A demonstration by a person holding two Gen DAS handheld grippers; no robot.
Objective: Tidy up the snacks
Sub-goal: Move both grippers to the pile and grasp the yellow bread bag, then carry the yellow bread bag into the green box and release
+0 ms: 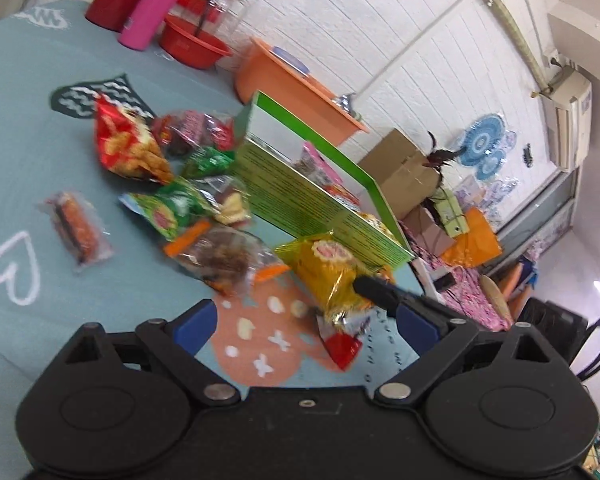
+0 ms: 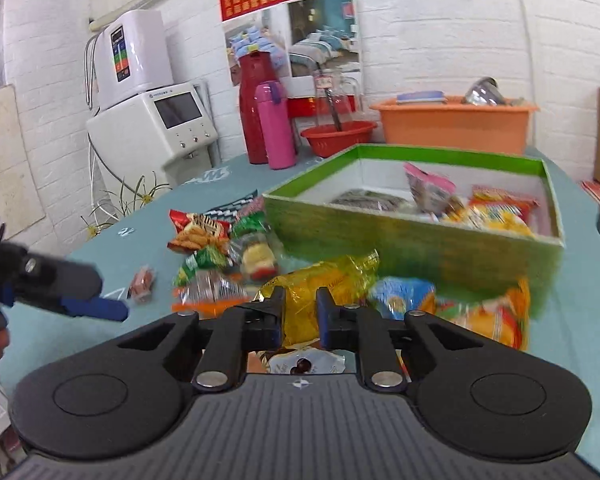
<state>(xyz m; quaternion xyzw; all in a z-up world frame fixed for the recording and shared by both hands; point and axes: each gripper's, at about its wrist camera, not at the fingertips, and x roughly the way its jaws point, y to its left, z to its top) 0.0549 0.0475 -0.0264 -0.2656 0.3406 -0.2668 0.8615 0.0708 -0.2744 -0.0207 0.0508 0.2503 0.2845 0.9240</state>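
Note:
A green box (image 2: 400, 236) with several snack packets inside stands on the teal table; it also shows in the left wrist view (image 1: 300, 188). My right gripper (image 2: 299, 312) is shut on a yellow snack packet (image 2: 324, 284), held just in front of the box. In the left wrist view that yellow packet (image 1: 328, 272) hangs from the right gripper's black fingertip (image 1: 376, 290). My left gripper (image 1: 304, 324) is open and empty above the table. Loose snacks lie left of the box: a red chip bag (image 1: 128, 144), a green packet (image 1: 168, 208), a brown-filled clear packet (image 1: 224, 256).
A sausage packet (image 1: 76, 228) lies apart at the left. A red flask (image 2: 254, 108), pink bottle (image 2: 276, 124), red bowl (image 2: 338, 136) and orange tub (image 2: 456, 124) stand at the table's back. More packets (image 2: 480, 316) lie by the box's front corner.

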